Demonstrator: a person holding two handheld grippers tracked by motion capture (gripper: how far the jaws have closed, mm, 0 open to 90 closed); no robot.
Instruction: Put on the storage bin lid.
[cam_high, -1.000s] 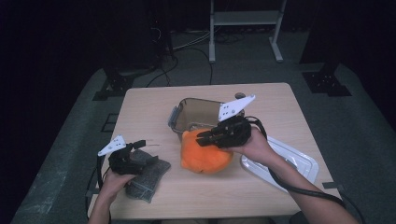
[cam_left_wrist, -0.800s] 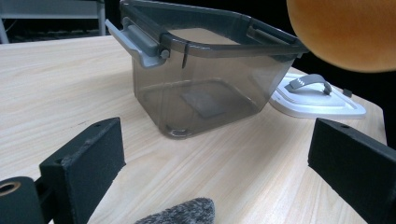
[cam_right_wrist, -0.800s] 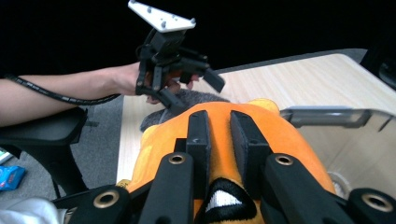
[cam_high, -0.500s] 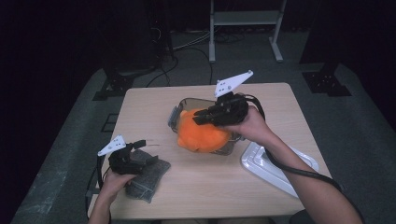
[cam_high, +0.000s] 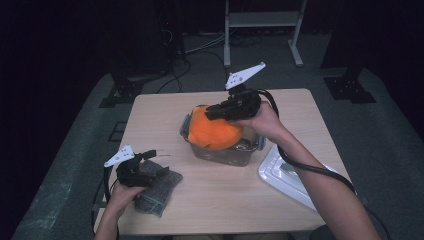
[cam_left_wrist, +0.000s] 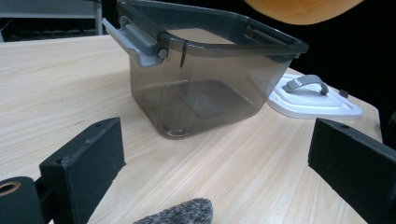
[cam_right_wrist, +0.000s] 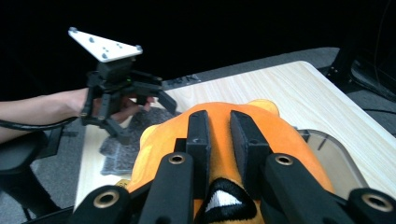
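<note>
We see a light wood table (cam_high: 220, 200) in a dark room with a white lid (cam_high: 285, 172) lying on it. The right gripper (cam_high: 212, 114), jaws clamped on an orange plush toy (cam_high: 215, 131), holds it over the clear grey bin (cam_high: 225, 150). The left gripper (cam_high: 150, 162) is wide open, resting on a grey cloth (cam_high: 157, 187).

Open left claw (cam_left_wrist: 224, 172), grey bin (cam_left_wrist: 201, 79), white lid (cam_left_wrist: 313, 95)

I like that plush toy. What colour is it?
The plush toy is bright orange; the high view shows it best.
</note>
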